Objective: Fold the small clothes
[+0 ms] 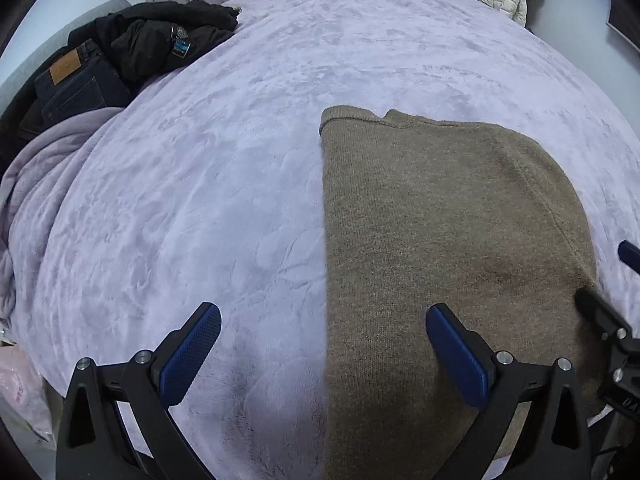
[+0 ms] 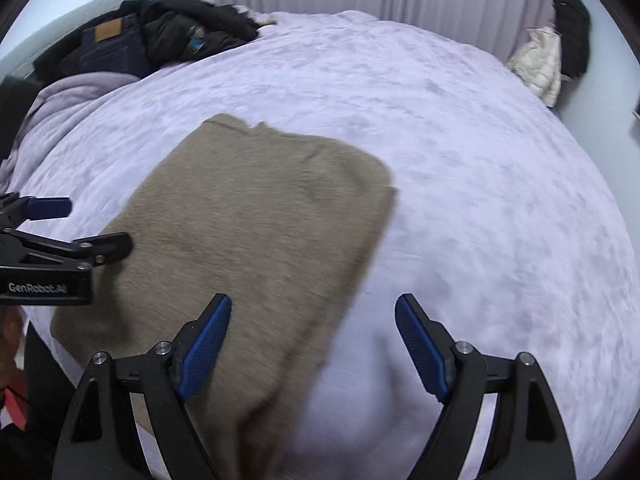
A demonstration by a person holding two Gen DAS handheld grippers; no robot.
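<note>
Hovering both tools above the bed (image 1: 240, 160), I keep each one clear of the cloth. The left hand-held gripper (image 1: 320, 364) stands released, jaws spread wide, nothing between the pads; its span straddles the left edge of the brown sweater (image 1: 440, 240), so one pad sits over knit and the other over the lilac blanket (image 2: 480, 160). The right hand-held gripper (image 2: 310, 350) is likewise released and grasps nothing, straddling the opposite long edge.

The sweater lies flat on the blanket as a long narrow panel, its sides apparently already turned in, collar end away from me and the near end reaching the bed's front edge. That layout suits a lengthwise fold: I judge the next step is to pinch the near corners and carry them toward the collar. Wide jaws are kept so thick knit layers can enter fully.

A pile of dark clothes (image 1: 120, 52), jeans among them, rests at the far left corner, well apart, leaving working room. The right view is blurred; fine edge detail cannot be read there.
</note>
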